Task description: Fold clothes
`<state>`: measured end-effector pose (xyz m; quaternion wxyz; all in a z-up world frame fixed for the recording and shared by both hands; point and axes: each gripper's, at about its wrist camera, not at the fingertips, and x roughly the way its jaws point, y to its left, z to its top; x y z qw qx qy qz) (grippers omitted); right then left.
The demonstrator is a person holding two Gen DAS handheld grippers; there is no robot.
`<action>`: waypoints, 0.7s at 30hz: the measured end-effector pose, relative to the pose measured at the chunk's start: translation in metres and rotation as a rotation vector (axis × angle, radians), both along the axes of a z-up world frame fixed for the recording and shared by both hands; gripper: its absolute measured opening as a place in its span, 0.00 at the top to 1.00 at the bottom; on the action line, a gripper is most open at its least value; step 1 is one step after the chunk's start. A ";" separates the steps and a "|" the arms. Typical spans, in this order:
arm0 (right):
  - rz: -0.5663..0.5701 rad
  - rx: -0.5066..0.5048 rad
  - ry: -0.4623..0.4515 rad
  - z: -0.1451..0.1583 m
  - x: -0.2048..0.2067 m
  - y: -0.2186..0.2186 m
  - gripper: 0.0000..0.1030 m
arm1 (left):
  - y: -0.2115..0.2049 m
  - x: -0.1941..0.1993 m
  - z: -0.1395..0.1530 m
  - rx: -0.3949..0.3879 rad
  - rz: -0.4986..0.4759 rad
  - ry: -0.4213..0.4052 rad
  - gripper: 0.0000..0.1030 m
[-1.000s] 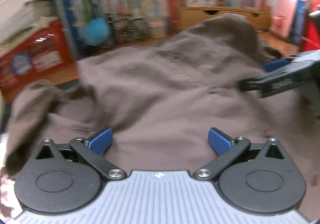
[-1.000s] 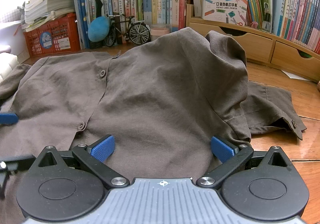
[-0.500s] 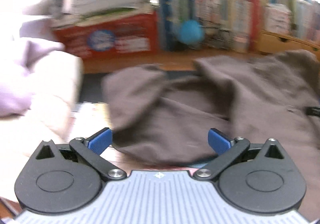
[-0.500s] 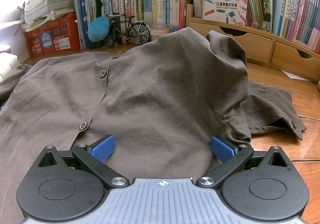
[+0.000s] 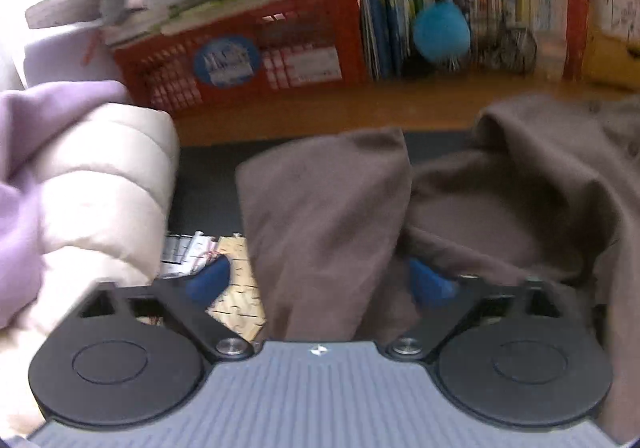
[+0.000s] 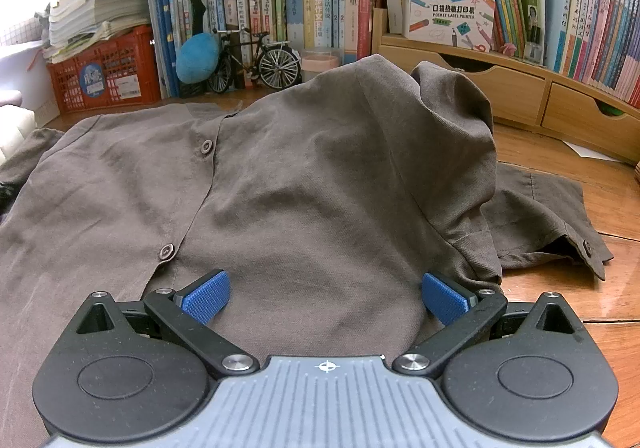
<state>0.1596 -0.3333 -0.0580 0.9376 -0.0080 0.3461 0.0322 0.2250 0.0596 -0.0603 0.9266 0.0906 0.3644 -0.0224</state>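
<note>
Shirt (image 6: 304,184): lying unfolded on table (image 6: 580,176), folding barely begun. Left gripper (image 5: 320,280): jaws closing around sleeve (image 5: 324,216), not yet pinching. Right gripper (image 6: 324,298): jaws gaping, holding nothing.

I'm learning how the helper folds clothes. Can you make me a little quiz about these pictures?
1. True or false: the brown shirt lies with its buttons showing.
2. Which part of the shirt sits between the left tongs? A) the collar B) a sleeve C) a pocket
3. Fill in: behind the shirt, beside the blue ball, stands a toy ____.

Key
1. True. Two buttons show down the front.
2. B. The sleeve lies between the blue pads, which have just been closing but do not press on it yet.
3. Bicycle. It stands in front of the books.
</note>
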 end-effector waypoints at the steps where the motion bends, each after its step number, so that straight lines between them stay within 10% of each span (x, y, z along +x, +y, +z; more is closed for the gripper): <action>1: 0.000 0.000 0.000 0.000 0.000 0.000 0.00 | -0.001 0.001 -0.001 -0.002 -0.006 0.003 0.39; 6: 0.000 0.001 0.000 0.000 0.000 0.000 0.00 | 0.007 -0.001 0.018 0.003 -0.012 -0.008 0.88; 21: 0.001 -0.001 0.000 0.000 0.000 0.000 0.00 | 0.024 -0.029 0.140 -0.010 -0.027 -0.302 0.91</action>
